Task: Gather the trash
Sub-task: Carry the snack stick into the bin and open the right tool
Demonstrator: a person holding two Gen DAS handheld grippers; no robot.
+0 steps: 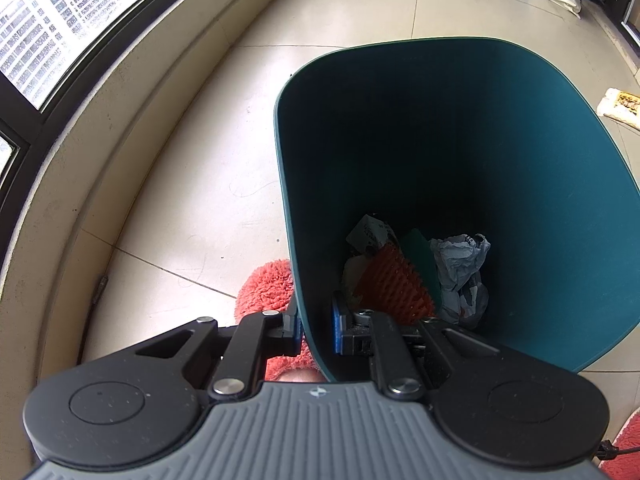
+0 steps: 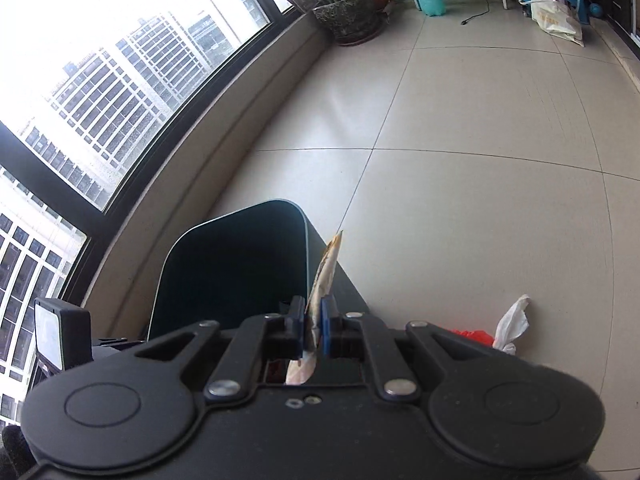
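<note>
Wrapper (image 2: 326, 268), pinched edge-on in right gripper (image 2: 311, 326), points away, over bin (image 2: 240, 264).

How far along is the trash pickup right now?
Partly done. The green bin already holds a crumpled blue paper, an orange mesh piece and other scraps. In hand: the left gripper clamps the bin's wall, and the right gripper is shut on a flat wrapper beside the bin, not yet dropped in. Left: a white tissue and a red scrap on the floor.

Pale tiled floor (image 2: 460, 120), curved dark-framed window (image 2: 120, 80), daylight, potted plant (image 2: 348, 12)
</note>
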